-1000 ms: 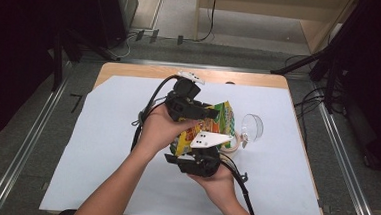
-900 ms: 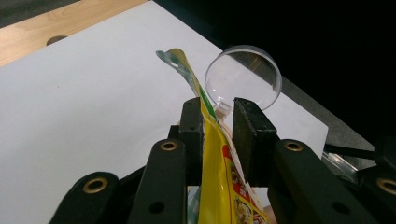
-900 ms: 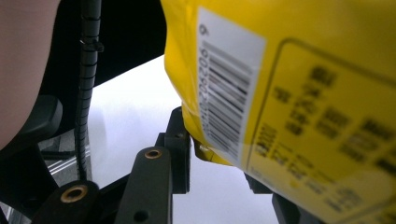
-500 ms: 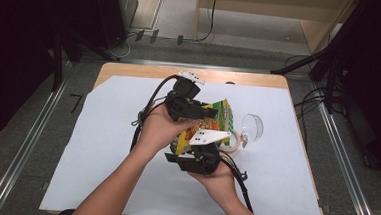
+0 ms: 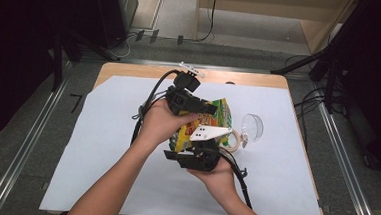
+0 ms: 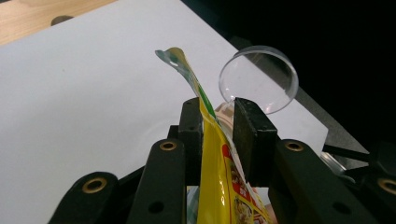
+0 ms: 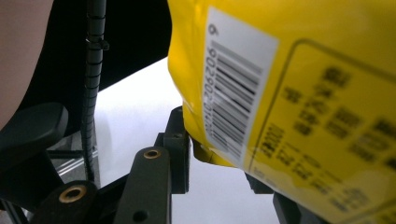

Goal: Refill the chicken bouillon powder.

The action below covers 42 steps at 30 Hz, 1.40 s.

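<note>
While white sheet [image 5: 101, 147] covers wooden table [image 5: 130, 71] | both grippers clamp yellow packet [image 6: 219, 186]

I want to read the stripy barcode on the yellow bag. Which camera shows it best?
The right gripper view: the barcode sits close up on the yellow bag, with its stripes clear. The left gripper view sees the bag edge-on between the jaws, and the high view sees it small between the hands, its barcode side not visible.

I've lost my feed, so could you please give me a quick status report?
Left claw shut on yellow printed plastic packet. Right claw pinching packet's lower edge. Clear round plastic cup lies beside.
</note>
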Motion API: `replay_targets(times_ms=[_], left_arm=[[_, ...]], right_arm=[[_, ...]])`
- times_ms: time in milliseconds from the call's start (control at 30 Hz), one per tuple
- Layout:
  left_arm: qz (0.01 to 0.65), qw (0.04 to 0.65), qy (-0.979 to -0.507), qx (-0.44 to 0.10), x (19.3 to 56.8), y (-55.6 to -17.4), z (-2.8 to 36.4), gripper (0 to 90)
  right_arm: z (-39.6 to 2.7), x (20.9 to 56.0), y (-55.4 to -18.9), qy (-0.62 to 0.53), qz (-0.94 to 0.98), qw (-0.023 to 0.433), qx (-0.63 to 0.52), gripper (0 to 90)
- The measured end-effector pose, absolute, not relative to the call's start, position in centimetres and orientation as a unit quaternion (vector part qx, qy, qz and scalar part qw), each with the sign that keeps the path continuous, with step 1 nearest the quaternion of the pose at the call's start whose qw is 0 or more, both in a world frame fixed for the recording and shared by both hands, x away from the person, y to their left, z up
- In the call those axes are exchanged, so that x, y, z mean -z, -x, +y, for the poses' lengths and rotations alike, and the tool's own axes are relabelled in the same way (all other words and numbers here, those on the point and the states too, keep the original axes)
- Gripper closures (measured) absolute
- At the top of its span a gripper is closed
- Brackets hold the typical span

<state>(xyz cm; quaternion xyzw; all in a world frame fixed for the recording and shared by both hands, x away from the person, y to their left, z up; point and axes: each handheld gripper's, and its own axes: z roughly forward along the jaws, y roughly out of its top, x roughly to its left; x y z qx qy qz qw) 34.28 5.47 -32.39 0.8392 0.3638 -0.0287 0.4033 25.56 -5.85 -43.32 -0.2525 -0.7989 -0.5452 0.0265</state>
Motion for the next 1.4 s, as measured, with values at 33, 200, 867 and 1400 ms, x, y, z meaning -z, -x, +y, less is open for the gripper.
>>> replay_targets(times_ms=[33,200,867,1400], left_arm=[[0.365,0.401,-0.840,0.027,32.40,-34.35,5.42,74.2],[0.363,0.397,-0.843,0.026,32.36,-34.41,5.36,74.4],[0.364,0.410,-0.836,0.014,32.57,-33.74,6.05,74.3],[0.364,0.404,-0.839,0.018,32.37,-34.02,5.66,74.3]], right_arm=[[-5.86,43.32,-25.62,0.255,-0.798,0.030,0.545,67.7],[-5.87,43.30,-25.74,0.256,-0.798,0.030,0.545,67.7],[-5.55,43.50,-25.60,0.239,-0.811,0.008,0.533,67.7],[-5.71,43.26,-25.51,0.248,-0.807,0.013,0.536,67.4]])
